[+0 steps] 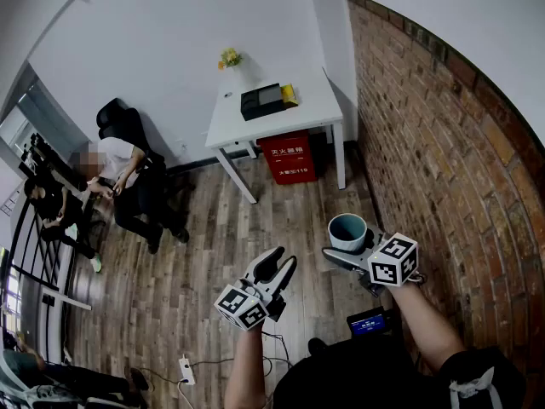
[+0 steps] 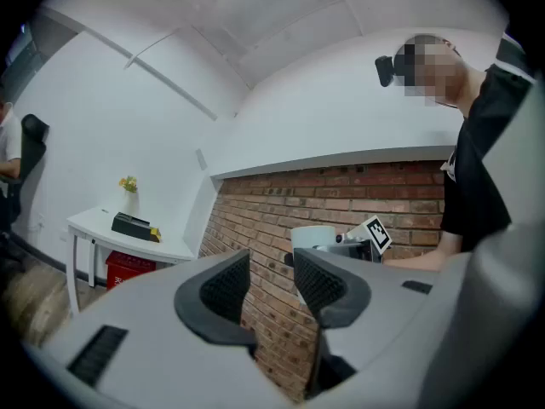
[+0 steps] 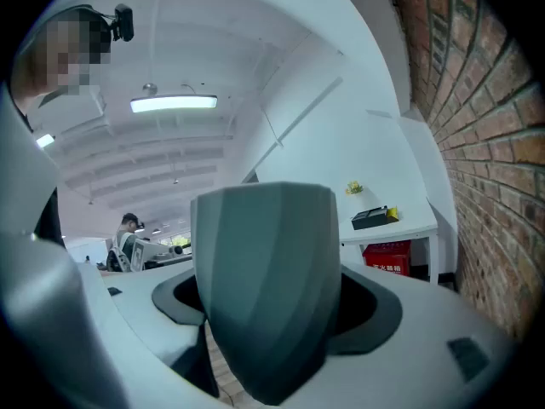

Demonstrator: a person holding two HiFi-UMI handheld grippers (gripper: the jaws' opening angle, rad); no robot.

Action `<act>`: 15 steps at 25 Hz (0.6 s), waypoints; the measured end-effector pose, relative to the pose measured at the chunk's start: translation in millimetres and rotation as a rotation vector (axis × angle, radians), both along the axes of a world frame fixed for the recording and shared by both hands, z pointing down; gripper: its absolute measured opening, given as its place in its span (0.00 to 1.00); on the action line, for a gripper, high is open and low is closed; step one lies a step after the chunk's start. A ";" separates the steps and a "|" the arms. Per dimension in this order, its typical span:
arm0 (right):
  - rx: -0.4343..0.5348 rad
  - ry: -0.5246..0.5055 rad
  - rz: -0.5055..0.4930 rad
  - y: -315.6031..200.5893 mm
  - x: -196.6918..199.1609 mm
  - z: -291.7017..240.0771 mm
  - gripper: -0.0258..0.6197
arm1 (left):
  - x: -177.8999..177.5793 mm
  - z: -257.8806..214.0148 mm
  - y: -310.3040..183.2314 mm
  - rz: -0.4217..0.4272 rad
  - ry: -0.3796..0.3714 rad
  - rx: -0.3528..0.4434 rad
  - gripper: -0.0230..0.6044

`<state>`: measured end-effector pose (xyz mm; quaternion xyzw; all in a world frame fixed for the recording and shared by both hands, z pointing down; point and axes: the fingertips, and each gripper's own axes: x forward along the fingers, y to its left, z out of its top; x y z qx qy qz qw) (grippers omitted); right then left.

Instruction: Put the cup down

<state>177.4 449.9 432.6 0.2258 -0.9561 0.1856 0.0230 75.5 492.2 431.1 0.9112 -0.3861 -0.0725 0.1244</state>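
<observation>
Cup [image 1: 347, 231], faceted, prob. ceramic so stiff, breakable & a bit slick, rides upright mid-air over the wood floor [image 1: 213, 262], clamped at its sides by right gripper [image 1: 344, 249] (best hold: mid-body), while left gripper [image 1: 283, 261] jaws stand apart, empty.

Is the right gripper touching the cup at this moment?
Touching. The right gripper view shows the cup standing between the jaws of the right gripper, which press against both of its sides.
</observation>
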 end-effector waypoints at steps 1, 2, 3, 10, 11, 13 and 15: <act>0.001 -0.001 -0.002 -0.3 -0.8 -0.6 0.63 | 0.0 -0.8 -0.4 0.001 0.000 0.002 0.30; 0.002 -0.001 -0.003 -0.7 -1.5 -1.1 0.63 | -0.1 -1.6 -0.8 0.002 -0.001 0.004 0.30; 0.002 -0.002 -0.004 -1.0 -2.1 -1.5 0.63 | -0.2 -2.1 -1.2 0.003 -0.002 0.006 0.30; 0.002 -0.006 -0.005 -3.0 -3.7 -1.9 0.63 | -2.3 -0.9 -3.4 -0.002 0.001 0.002 0.30; -0.003 -0.015 -0.003 -3.3 -3.7 -2.4 0.63 | -2.5 -0.8 -3.4 -0.001 0.000 0.004 0.30; -0.015 -0.034 -0.001 -4.2 -3.7 -3.3 0.63 | -2.8 -0.7 -3.6 0.003 -0.003 0.009 0.30; -0.018 -0.033 -0.001 -4.7 -4.2 -2.6 0.63 | -3.3 -0.5 -4.0 0.005 -0.002 0.009 0.30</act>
